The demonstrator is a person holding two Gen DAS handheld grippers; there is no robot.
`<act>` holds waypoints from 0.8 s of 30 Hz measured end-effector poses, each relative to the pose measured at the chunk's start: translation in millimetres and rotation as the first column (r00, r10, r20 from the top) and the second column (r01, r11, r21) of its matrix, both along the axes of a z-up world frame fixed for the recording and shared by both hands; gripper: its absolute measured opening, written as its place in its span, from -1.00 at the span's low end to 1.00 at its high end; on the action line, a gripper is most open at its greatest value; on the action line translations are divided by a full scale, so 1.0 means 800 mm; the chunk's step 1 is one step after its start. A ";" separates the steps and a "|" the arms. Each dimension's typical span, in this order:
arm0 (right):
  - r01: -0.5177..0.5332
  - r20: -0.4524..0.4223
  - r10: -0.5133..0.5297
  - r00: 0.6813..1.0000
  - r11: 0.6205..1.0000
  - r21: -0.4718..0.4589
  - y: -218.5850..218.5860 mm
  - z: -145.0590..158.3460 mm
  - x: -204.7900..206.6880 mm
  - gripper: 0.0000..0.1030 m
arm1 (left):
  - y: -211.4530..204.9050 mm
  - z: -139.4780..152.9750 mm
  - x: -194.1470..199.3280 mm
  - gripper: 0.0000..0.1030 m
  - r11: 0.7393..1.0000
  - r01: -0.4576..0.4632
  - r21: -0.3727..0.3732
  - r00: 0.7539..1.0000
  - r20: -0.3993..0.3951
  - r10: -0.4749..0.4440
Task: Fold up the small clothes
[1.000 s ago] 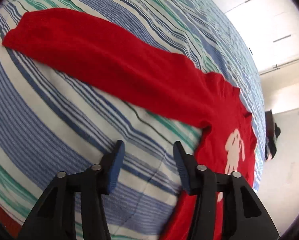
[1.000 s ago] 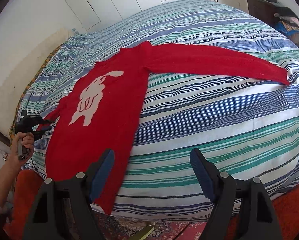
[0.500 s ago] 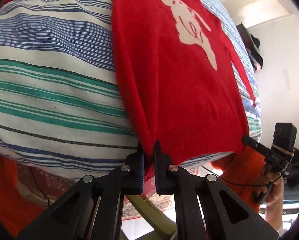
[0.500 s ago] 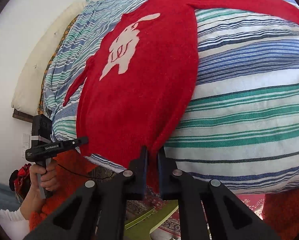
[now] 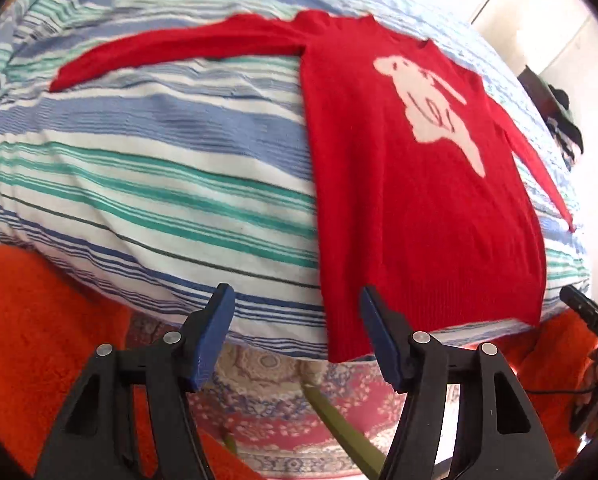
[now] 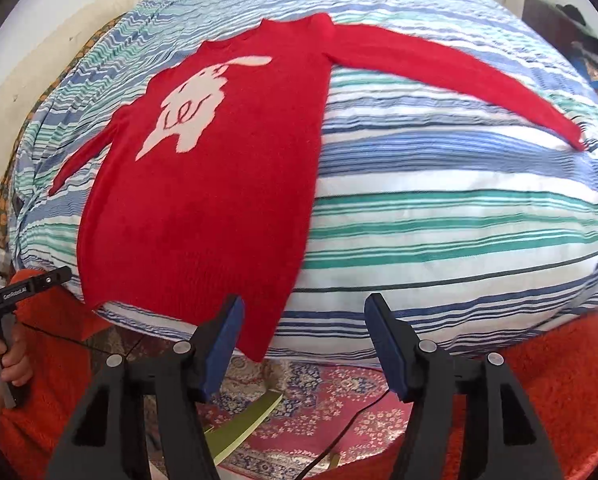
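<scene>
Both pairs of tongs are held wide apart at the near edge of the bed (image 6: 459,216), and nothing is gripped in either. Ahead of the left tongs (image 5: 295,338) a red sweater (image 5: 411,208) is spread flat on the striped cover, its hem draped over the near edge just beyond the right-hand finger (image 5: 379,340) of that pair; one sleeve (image 5: 171,50) is stretched far out to the left. Seen from the right tongs (image 6: 303,340), the same hem corner hangs just past the left-hand finger, and the other sleeve (image 6: 459,72) runs well off to the right. A slip off the bed is judged the main risk, since the hem already overhangs and a pull toward the tongs would drag the knit down onto the rug (image 6: 319,392). A loose cable (image 6: 351,428) on the floor could be snagged. Plenty of bare cover is left on either side for folding the sleeves inward.
</scene>
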State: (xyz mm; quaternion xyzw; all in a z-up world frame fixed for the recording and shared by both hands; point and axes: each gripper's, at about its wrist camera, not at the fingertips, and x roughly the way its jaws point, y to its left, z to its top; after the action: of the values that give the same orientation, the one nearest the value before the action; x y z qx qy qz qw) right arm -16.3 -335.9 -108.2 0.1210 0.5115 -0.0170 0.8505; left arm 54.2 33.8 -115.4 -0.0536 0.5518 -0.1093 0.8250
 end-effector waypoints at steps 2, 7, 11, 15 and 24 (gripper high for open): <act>-0.021 0.084 0.025 0.996 0.999 -0.041 0.007 0.028 -0.004 0.20 | -0.011 0.019 -0.005 0.29 0.999 0.049 0.006 0.995 0.090 -0.049; -0.251 0.175 0.247 0.953 0.968 0.001 0.070 0.044 0.028 0.08 | -0.100 0.010 0.006 0.30 0.949 0.308 0.066 0.939 0.139 -0.314; -0.289 -0.084 0.289 0.953 0.957 0.018 0.090 -0.045 0.058 0.06 | -0.133 -0.072 0.008 0.11 0.893 0.395 0.213 0.917 -0.040 -0.396; -0.253 -0.099 0.255 0.962 0.967 0.028 0.082 -0.053 0.038 -0.02 | -0.115 -0.039 -0.006 0.25 0.910 0.374 0.180 0.921 0.040 -0.387; -0.018 0.273 0.045 0.961 0.995 -0.097 0.045 0.034 -0.016 0.36 | -0.059 0.009 0.012 0.79 0.978 0.148 0.148 0.965 0.196 -0.175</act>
State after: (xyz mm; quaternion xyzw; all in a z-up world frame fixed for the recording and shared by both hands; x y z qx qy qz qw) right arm -29.0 -299.7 -80.7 0.0739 0.3889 -0.0105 0.9182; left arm 63.7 -13.6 -108.2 0.0581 0.4710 -0.1446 0.8683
